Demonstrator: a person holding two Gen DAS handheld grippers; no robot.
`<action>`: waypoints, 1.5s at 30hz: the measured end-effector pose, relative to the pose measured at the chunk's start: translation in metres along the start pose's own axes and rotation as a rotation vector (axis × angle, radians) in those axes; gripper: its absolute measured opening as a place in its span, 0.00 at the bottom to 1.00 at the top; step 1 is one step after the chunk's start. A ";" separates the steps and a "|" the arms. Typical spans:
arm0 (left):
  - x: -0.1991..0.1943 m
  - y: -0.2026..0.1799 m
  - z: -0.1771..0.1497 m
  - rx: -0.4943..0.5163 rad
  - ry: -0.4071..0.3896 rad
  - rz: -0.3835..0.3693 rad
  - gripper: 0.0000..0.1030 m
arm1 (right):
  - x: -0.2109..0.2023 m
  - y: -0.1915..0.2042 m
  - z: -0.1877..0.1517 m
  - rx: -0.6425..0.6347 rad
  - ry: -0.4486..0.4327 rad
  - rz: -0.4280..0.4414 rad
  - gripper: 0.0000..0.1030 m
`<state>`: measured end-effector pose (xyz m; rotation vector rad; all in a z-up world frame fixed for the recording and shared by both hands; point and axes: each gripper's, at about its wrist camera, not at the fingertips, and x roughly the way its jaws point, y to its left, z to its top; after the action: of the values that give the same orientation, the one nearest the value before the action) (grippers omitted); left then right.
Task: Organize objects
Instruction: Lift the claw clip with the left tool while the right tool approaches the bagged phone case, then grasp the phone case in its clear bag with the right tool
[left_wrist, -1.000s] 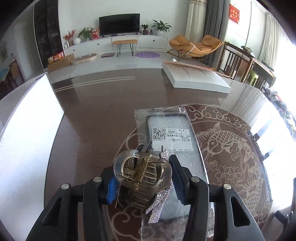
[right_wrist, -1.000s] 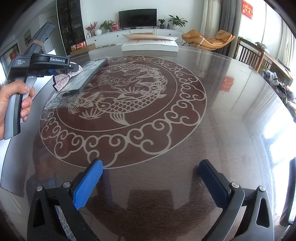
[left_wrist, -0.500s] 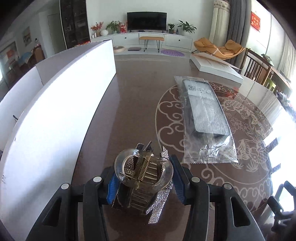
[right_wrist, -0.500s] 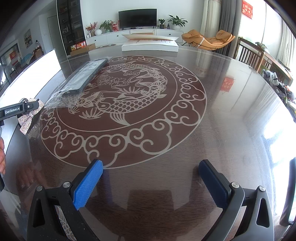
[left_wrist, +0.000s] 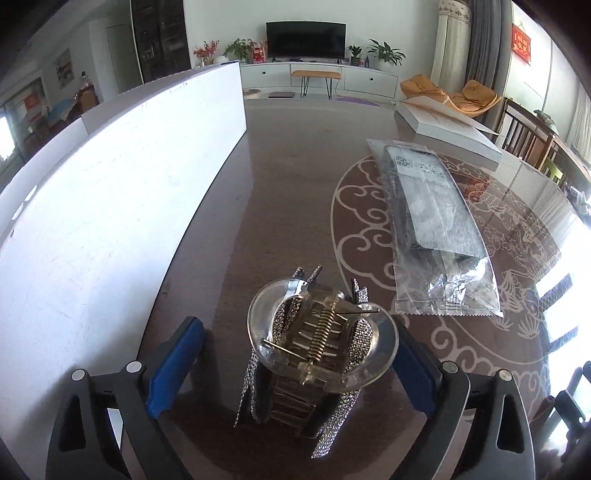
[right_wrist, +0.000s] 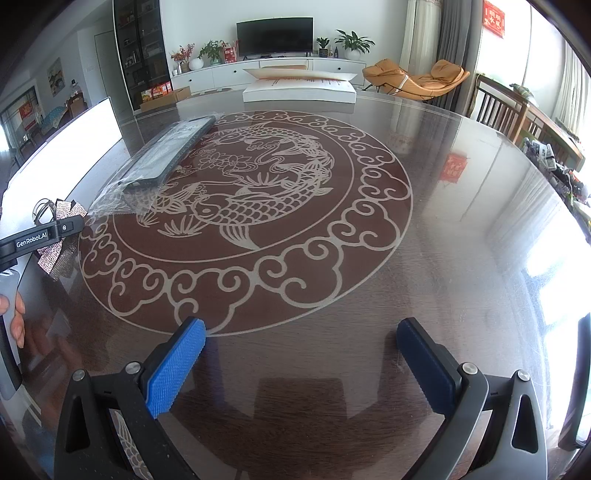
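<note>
Room: living room with a television, white cabinets and orange lounge chairs beyond a dark glossy table (left_wrist: 280, 177) bearing a pale fish-and-cloud medallion.

Left wrist view
- Left gripper (left_wrist: 295, 365): its jaws have just been opening and now stand wide; the blue pads (left_wrist: 173, 365) are off the clip, the left one well clear, the right one close beside the shell.
- Hair clip (left_wrist: 321, 343): clear claw clip with a brass spring and rhinestone strips, on the table between the fingers, released.
- Bagged phone case (left_wrist: 432, 225): clear packet with a white label, lying flat on the medallion, up and to the right of the clip.
- White board (left_wrist: 110, 206): standing along the left side of the table.
- White flat box (left_wrist: 447, 129): at the far edge of the table.

Right wrist view
- Right gripper (right_wrist: 301, 369): spread wide with nothing between the pads, over bare table.
- Person's hand (right_wrist: 14, 317): at the left edge, on the other gripper's handle.
- Clip: partly hidden behind that gripper, just beside the packet's near end.
</note>
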<state>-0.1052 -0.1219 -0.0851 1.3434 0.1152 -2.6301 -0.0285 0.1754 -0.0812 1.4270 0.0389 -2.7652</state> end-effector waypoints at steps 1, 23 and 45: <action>0.001 0.001 0.000 -0.008 0.004 0.004 1.00 | 0.000 0.000 0.000 0.000 0.000 0.000 1.00; 0.003 0.001 0.000 -0.015 0.006 0.008 1.00 | 0.000 -0.001 0.000 0.001 0.002 0.000 1.00; 0.003 0.001 0.001 -0.015 0.006 0.008 1.00 | 0.121 0.155 0.182 -0.022 0.198 0.170 1.00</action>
<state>-0.1074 -0.1234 -0.0871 1.3443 0.1302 -2.6135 -0.2407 0.0119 -0.0756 1.6115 -0.0449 -2.4754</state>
